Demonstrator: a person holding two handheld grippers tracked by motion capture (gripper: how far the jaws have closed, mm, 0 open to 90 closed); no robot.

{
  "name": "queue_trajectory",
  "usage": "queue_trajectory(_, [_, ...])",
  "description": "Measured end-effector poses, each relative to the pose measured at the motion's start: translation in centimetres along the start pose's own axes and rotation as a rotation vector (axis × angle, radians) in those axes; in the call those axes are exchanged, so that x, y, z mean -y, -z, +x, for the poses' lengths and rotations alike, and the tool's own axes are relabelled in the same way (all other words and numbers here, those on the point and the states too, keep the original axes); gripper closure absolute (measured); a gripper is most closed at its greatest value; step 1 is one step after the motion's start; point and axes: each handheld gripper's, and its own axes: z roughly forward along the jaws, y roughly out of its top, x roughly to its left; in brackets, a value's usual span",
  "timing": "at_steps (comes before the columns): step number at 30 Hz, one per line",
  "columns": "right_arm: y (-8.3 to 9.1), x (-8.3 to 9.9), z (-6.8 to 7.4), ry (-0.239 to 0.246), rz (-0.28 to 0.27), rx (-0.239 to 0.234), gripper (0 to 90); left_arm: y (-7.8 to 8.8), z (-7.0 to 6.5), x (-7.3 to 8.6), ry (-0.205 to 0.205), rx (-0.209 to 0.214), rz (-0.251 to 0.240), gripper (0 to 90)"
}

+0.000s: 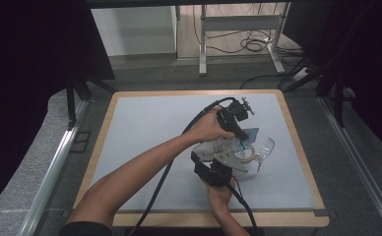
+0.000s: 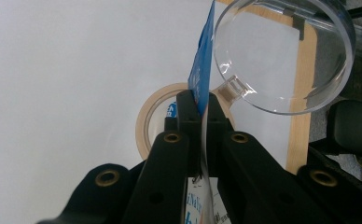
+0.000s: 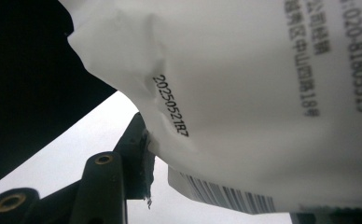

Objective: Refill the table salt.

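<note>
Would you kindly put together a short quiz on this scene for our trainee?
1. True or false: the left tongs are shut on the pouch.
2. Which thing lies on the table just behind those tongs' tips? A) tape roll B) scissors C) mug
3. Fill in: the round dish beside the pouch is ____, not coloured.
Key: 1 true; 2 A; 3 clear.

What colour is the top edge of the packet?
Blue; the packet edge shows best in the left gripper view.
</note>
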Motion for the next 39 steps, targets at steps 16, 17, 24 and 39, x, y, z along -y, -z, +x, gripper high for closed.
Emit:
queue_trajectory(16, [0.05,-0.13,-0.14,-0.018,0.001,-0.003,48.8,-0.16,-0.03,-0.16,0.001,0.004,0.003,90.0])
queue_trajectory(17, [0.05,-0.13,-0.16,-0.017,0.001,-0.004,48.8,-0.15,-0.05,-0.21,0.001,0.003,0.007,90.0])
queue_trajectory(24, [0.09,-0.17,-0.23,-0.021,-0.003,-0.004,48.9,-0.25,-0.08,-0.36,-0.001,0.001,0.011,90.0])
queue_trajectory(39, [0.15,-0.31,-0.27,-0.03,-0.005,-0.009,49.1,-0.26,-0.09,-0.52,-0.001,0.001,0.015,90.0])
